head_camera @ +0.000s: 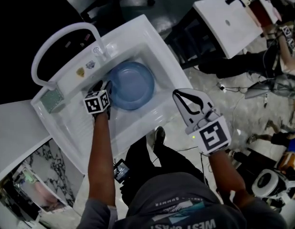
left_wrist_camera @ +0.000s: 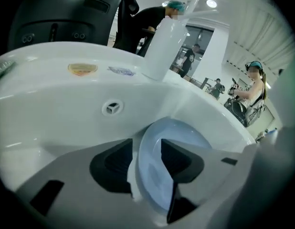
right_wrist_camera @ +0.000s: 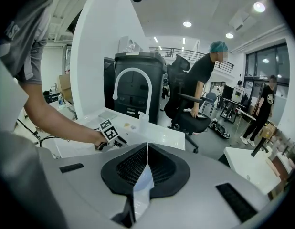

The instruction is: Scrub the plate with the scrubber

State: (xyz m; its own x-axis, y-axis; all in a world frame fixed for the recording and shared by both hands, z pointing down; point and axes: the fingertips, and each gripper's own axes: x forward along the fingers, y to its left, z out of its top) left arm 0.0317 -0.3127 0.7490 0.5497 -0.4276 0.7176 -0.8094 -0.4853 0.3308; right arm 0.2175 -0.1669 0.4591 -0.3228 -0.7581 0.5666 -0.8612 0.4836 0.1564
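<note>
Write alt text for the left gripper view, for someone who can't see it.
The left gripper, jaws open, straddles the rim of a pale blue plate inside a white sink. People stand in a bright room beyond.

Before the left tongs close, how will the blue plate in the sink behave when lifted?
Probably stiff: the blue plate keeps a clean round rim. Its glossy face may slip between the open left tongs straddling its edge. Possibly brittle against the sink.

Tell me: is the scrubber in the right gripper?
No: the right gripper has its jaws shut together on nothing, and the scrubber lies on the sink's corner.
</note>
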